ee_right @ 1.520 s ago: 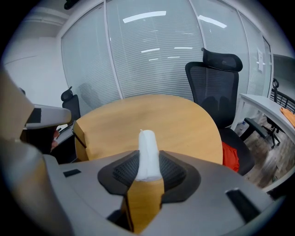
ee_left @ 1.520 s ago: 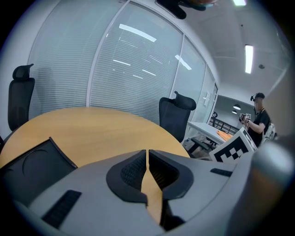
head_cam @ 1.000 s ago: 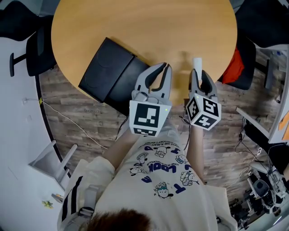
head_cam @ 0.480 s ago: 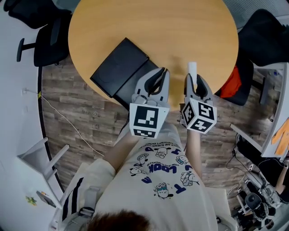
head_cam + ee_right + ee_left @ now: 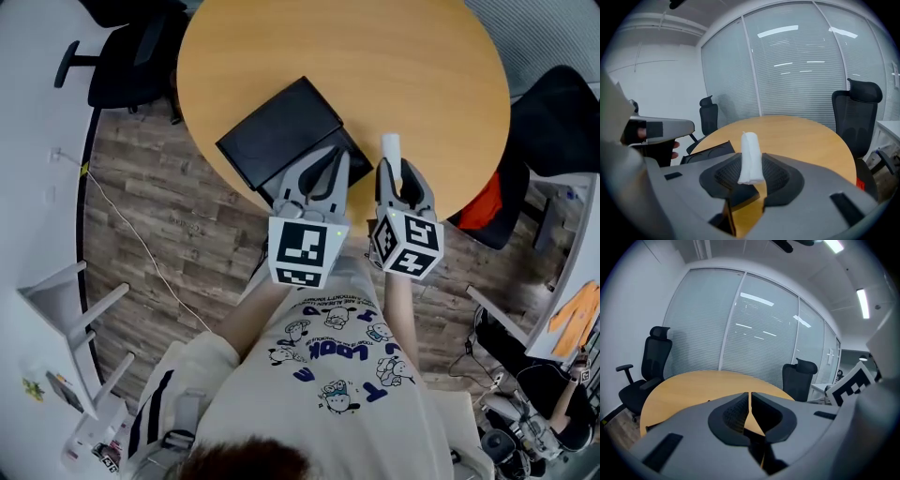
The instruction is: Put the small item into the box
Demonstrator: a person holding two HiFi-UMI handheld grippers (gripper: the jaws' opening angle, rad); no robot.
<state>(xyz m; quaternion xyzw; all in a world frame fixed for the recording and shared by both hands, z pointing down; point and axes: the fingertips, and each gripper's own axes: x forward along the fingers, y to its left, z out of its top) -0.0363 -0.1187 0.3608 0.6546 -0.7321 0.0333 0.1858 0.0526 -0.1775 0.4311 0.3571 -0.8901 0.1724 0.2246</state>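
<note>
A small white roll (image 5: 751,157) is clamped upright between the jaws of the right gripper (image 5: 398,176), with its upper end sticking out past the fingertips. It is held just right of the black box (image 5: 277,127), above the near edge of the round table (image 5: 412,66), and is not yet inside the box. The left gripper (image 5: 328,164) is closed, with its jaws pressed together and nothing between them. In the head view its tips are seen overlapping the near right part of the box.

Compared with a second ago, the box and the table are seen shifted up and to the right in the head view. The left gripper's tips, formerly just past the box's right corner, are now laid over it. The roll, then held well clear of the box, is now brought close beside its right edge in an unchanged grip.
</note>
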